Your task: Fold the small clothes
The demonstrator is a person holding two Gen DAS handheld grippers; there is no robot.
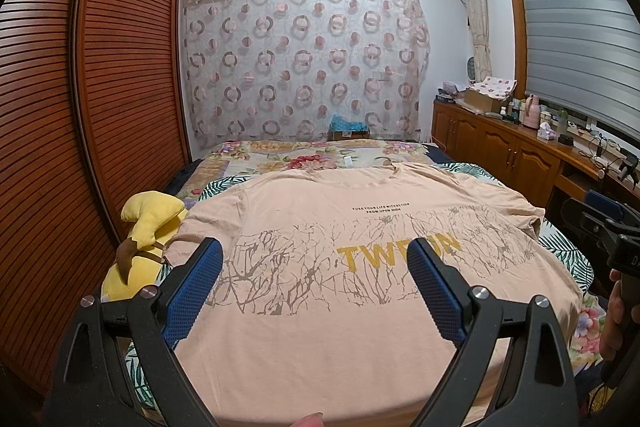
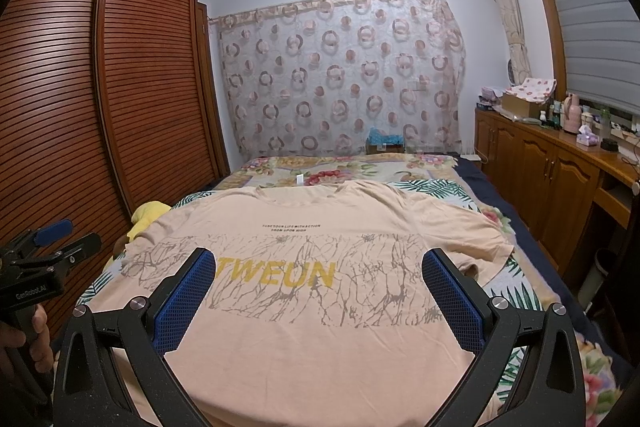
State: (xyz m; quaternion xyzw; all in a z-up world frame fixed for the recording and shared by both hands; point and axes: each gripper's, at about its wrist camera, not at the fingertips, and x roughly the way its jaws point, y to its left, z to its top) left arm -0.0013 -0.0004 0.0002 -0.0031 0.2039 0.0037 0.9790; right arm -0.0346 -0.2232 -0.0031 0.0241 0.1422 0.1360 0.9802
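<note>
Peach T-shirt (image 1: 360, 227) spread flat, print up, on the bed (image 2: 532, 291), collar far, hem nearest both tools. Left gripper (image 1: 316, 283) and right gripper (image 2: 318, 291) hover above the hem, jaws wide apart, each nearer its own sleeve.
</note>
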